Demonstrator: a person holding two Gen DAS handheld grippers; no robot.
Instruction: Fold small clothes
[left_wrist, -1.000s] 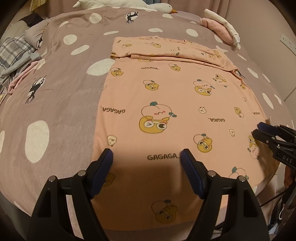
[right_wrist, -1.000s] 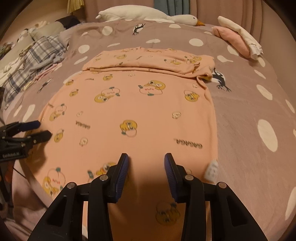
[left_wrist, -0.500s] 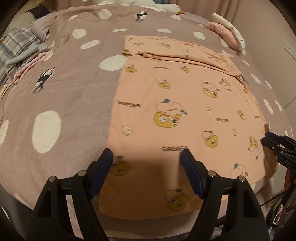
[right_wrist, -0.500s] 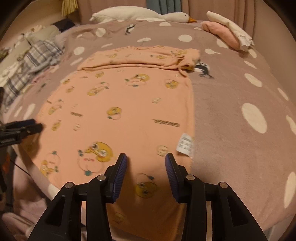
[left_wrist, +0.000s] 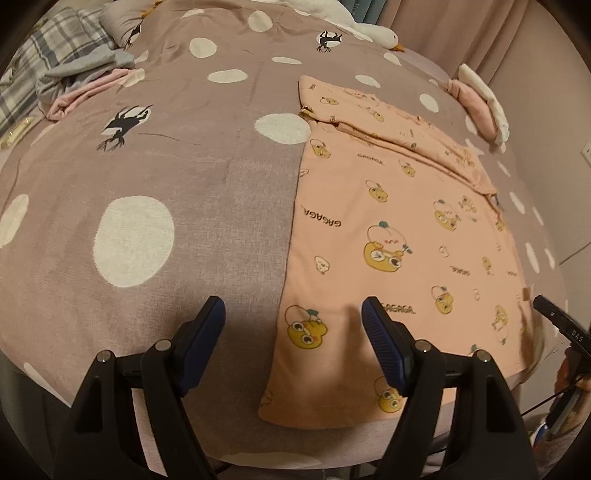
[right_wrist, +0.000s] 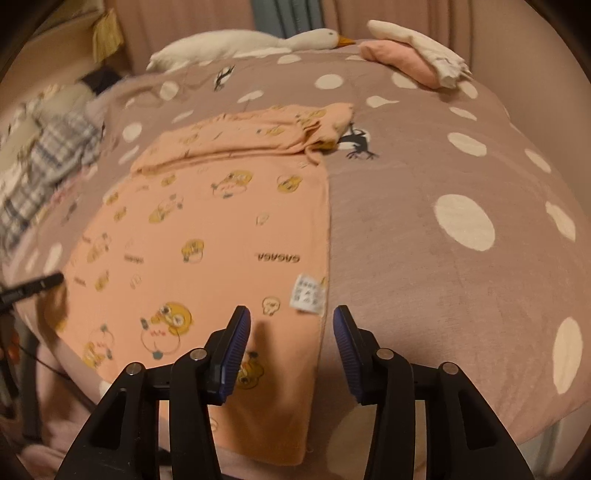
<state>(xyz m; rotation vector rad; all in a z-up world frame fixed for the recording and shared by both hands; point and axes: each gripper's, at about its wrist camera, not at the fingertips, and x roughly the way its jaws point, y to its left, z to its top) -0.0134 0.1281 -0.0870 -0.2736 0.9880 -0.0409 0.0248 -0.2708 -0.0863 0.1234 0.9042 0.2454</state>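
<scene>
**A:** Status of each hand-held gripper?

**B:** Left hand-held gripper (left_wrist: 291, 314): released, jaws wide, nothing between the pads; it hovers over the garment's near left edge, one finger above the bedspread (left_wrist: 155, 177), the other above the garment (left_wrist: 388, 206). Right hand-held gripper (right_wrist: 291, 325): released, jaws have just been opening, nothing clamped; it hovers over the garment's (right_wrist: 221, 229) near right edge, just short of the care label (right_wrist: 308, 293).

**A:** Position of the garment?

**B:** Flat on the bed, near hem hanging slightly over the bed's front edge; the far end is already folded back on itself as a band across the garment's width.

**A:** Failure modes from here?

**B:** Judged, not observed: 
- Pads closing on bedspread as well as garment; cause: each jaw pair straddles a side edge, so one finger sits over the cover; result: the cover lifts with the fold.
- Uneven fold; cause: the two corners gripped at unequal positions along the garment's hem; result: skewed crease.
- Single-layer pinch slipping; cause: thin, soft knit and shallow bite; result: a corner drops mid-fold.
- Far band unrolling; cause: dragging the garment toward the bed's front edge instead of lifting it.
- Garment sliding off; cause: overhanging hem pulled outward.
</scene>
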